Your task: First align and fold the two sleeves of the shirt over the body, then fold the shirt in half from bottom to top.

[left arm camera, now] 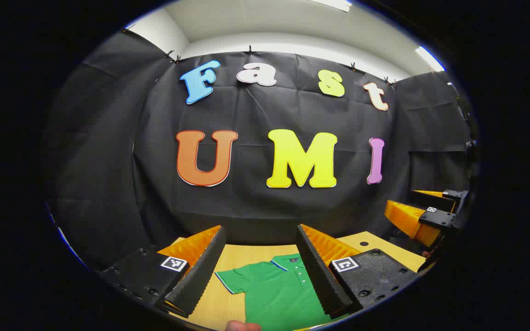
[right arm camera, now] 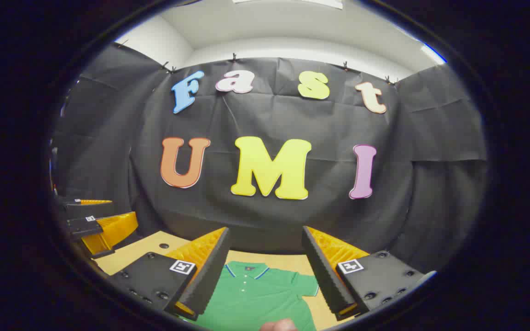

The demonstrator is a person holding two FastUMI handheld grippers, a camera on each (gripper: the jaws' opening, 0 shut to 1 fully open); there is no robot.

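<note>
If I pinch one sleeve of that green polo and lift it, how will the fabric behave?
Probably floppy: the green polo lies flat on the wooden table, its short sleeve spread limp. The lifted sleeve would likely drape and drag the shoulder along. It looks light, so it may slide on the smooth tabletop. Both hand-held grippers, left and right, hang open above it.

Green polo shirt [left arm camera: 283, 289] flat, unfolded

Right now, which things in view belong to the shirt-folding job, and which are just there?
For the job:
- green polo shirt, lying flat, sleeves still spread out
- left tongs, open above it
- right tongs, open above it

Just there:
- wooden table
- round hole in the tabletop
- ceiling light
</note>
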